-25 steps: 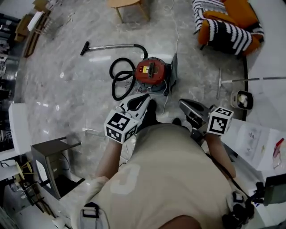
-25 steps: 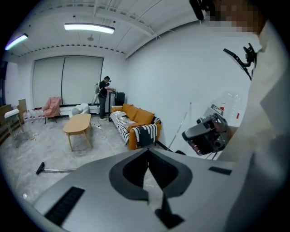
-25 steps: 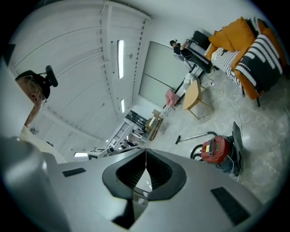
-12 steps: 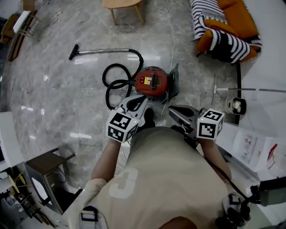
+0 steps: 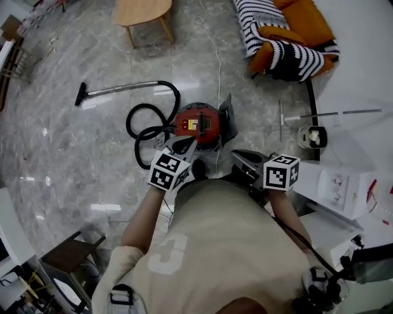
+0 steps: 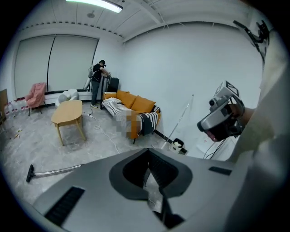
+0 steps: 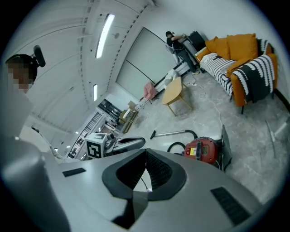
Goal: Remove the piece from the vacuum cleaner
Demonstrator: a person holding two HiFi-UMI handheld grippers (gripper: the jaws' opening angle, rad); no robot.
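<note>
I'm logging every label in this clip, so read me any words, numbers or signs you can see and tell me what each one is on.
"C": a large pale character on the back of the person's shirt; it looks like a C, but folds make that uncertain.
Yellow label on the vacuum cleaner: print too small to read.
Square markers on the gripper cubes: black-and-white patterns, no letters.
Papers at the right: print too small to read.

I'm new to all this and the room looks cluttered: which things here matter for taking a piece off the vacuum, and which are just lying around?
For the job: red vacuum cleaner; its metal wand with floor nozzle; left gripper and right gripper, both shut and empty.
Just lying about: wooden table; orange sofa; striped blanket.
</note>
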